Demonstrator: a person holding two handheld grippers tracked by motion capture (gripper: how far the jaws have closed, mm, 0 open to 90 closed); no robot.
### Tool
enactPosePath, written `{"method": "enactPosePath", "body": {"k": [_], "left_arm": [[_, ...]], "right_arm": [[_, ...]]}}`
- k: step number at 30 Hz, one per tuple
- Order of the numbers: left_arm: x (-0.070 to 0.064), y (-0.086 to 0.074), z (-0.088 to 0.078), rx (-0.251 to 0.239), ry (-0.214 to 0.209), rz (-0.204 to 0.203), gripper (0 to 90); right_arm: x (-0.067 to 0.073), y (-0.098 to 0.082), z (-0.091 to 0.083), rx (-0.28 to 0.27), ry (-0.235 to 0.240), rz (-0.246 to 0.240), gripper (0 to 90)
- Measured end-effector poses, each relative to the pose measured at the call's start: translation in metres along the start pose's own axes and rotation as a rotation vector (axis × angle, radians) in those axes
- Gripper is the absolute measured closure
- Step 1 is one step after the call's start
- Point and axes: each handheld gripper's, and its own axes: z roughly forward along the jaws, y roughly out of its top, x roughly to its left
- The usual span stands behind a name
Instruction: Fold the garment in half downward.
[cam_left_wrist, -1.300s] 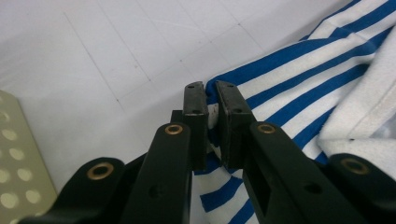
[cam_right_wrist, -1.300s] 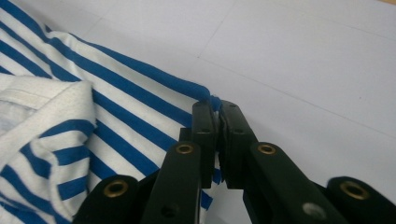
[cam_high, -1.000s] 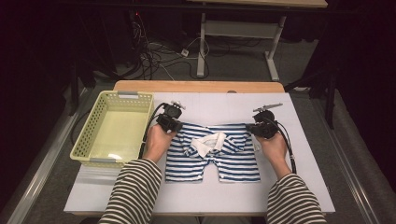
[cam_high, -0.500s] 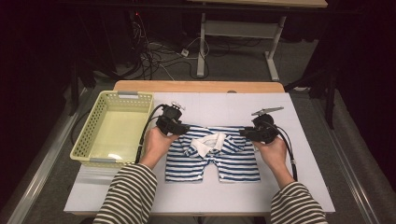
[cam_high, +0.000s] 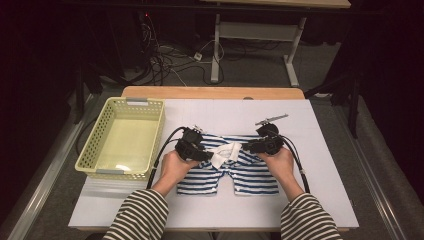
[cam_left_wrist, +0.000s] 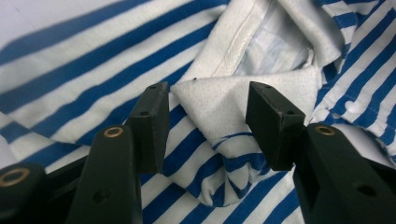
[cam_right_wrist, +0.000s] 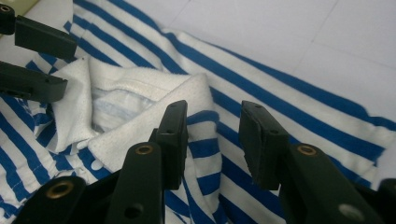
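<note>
The striped shirt (cam_high: 227, 167), blue and white with a white collar (cam_high: 223, 153), lies folded on the white board (cam_high: 330, 165) that covers the table, near the middle and just right of the basket.

In the high view the left gripper (cam_high: 200, 153) sits at the collar's left side. In its own view (cam_left_wrist: 208, 126) the jaws stand partly apart, having just been opening, and a white collar point (cam_left_wrist: 219, 100) lies between them with a gap at each pad, so nothing is gripped. The right gripper (cam_high: 248, 147) sits at the collar's right side. In its own view (cam_right_wrist: 212, 140) the jaws are likewise partly apart after just opening, with striped cloth beneath the gap and the collar edge (cam_right_wrist: 154, 123) just beside the left-hand jaw; the pads press on nothing. The left gripper's jaws show at that view's upper left, over the collar's far side.

Both hands rest on the shirt, the sleeves (cam_high: 137, 217) striped black and white.

The pale yellow basket (cam_high: 150, 145), a mesh-walled tray, stands at the board's left edge, well apart from the grippers; its floor looks bare.
</note>
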Motion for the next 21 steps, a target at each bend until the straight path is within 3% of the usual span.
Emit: {"method": "enactPosePath", "body": {"k": [2, 6, 9, 10, 11, 13, 15, 21], "left_arm": [[0.000, -0.002, 0.002, 0.005, -0.008, -0.007, 48.4], [0.001, -0.006, 0.005, 0.013, -0.030, -0.017, 50.9], [0.002, -0.008, 0.008, 0.025, -0.050, -0.022, 54.5], [0.003, -0.009, 0.008, 0.029, -0.057, -0.022, 61.7], [0.003, -0.009, 0.008, 0.030, -0.063, -0.020, 61.7], [0.003, -0.009, 0.007, 0.023, -0.079, -0.015, 72.4], [0.001, -0.009, 0.004, 0.014, -0.085, -0.001, 77.0], [-0.007, -0.011, -0.008, -0.026, -0.055, 0.058, 78.4]], "right_arm": [[0.001, 0.000, 0.002, 0.011, 0.004, -0.007, 66.1], [0.006, -0.004, 0.006, 0.064, 0.011, -0.053, 84.7], [0.009, -0.006, 0.004, 0.067, 0.008, -0.071, 86.8], [0.012, -0.009, 0.000, 0.060, -0.005, -0.094, 87.3], [0.012, -0.009, 0.000, 0.060, -0.005, -0.094, 87.3], [0.016, -0.014, -0.006, 0.041, -0.009, -0.116, 87.4], [0.018, -0.017, -0.010, 0.027, -0.011, -0.122, 87.5], [0.022, -0.027, -0.016, 0.005, -0.015, -0.137, 87.5]]}}
